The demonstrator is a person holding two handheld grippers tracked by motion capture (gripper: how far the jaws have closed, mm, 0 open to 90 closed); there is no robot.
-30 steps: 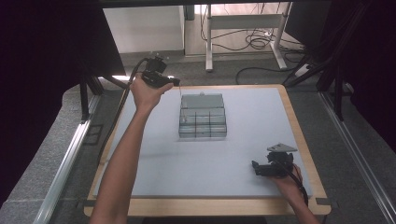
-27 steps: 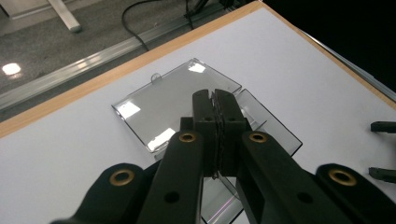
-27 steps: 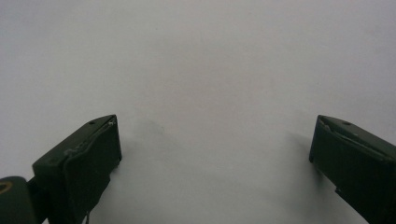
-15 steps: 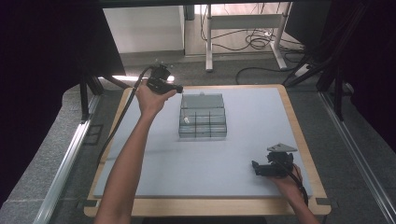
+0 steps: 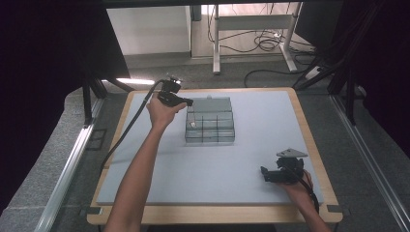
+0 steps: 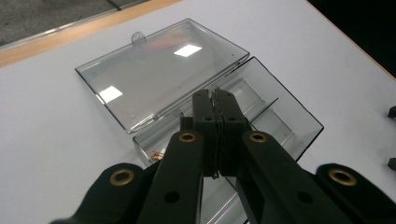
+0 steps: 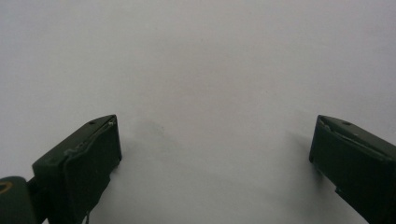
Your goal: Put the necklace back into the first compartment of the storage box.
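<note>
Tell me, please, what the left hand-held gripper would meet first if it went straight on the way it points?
Probably the clear plastic box: the left hand-held gripper, jaws shut, aims down at its open compartments beside the laid-back lid. Depth is hard to judge.

Surroundings: dim workroom, one table under a fixed overhead camera.

Table (image 5: 300, 140) has a pale grey top with a light wood border (image 5: 316, 145). Grey carpeted floor (image 5: 43, 154) on all sides. Metal rails (image 5: 63, 169) run along the floor left and right of the table. Beyond the far edge: white desk frame (image 5: 251, 36), loose black cables (image 5: 263, 43) on the floor beneath it, a white panel (image 5: 145, 29) to its left. Black curtains (image 5: 43, 48) hang at both sides. Bright light patch (image 5: 133, 81) on floor near the far left corner.
</note>
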